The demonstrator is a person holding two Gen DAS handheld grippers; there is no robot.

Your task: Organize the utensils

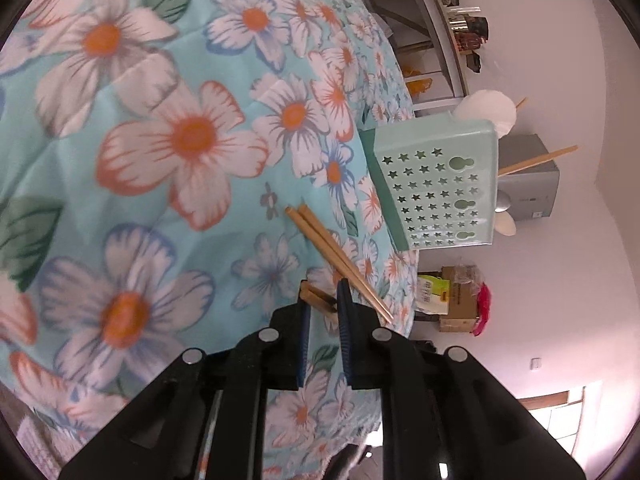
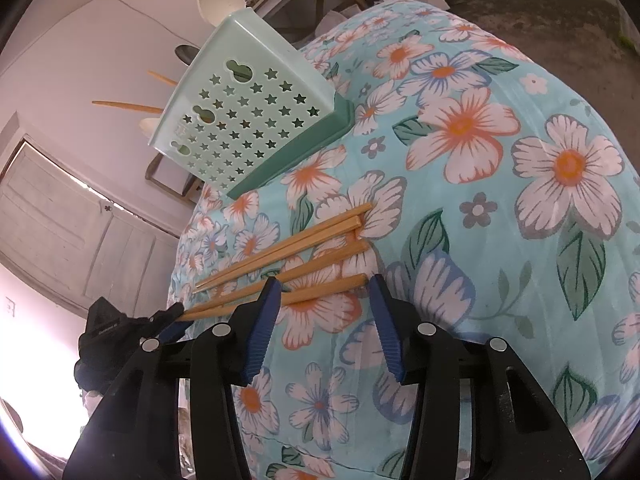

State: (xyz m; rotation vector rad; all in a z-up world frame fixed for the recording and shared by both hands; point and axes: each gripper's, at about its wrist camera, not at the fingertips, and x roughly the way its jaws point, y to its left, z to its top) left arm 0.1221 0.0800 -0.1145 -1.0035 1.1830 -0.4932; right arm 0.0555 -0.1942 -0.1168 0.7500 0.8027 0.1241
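A mint-green utensil holder (image 1: 436, 188) with star holes stands at the table's far edge, also in the right wrist view (image 2: 248, 120); spoons and chopsticks stick out of it. My left gripper (image 1: 323, 294) is shut on a pair of wooden chopsticks (image 1: 318, 299); it shows at lower left in the right wrist view (image 2: 170, 322), gripping their thin ends. Another pair of chopsticks (image 1: 338, 260) lies just beyond it, also in the right wrist view (image 2: 288, 244). My right gripper (image 2: 324, 292) is open, its jaws over the held pair (image 2: 320, 278).
The table wears a light-blue flowered cloth (image 1: 160, 140), which also fills the right wrist view (image 2: 500, 200). A grey box (image 1: 528, 188) and cardboard boxes (image 1: 452, 296) stand beyond the table edge. A white door (image 2: 60, 220) is behind.
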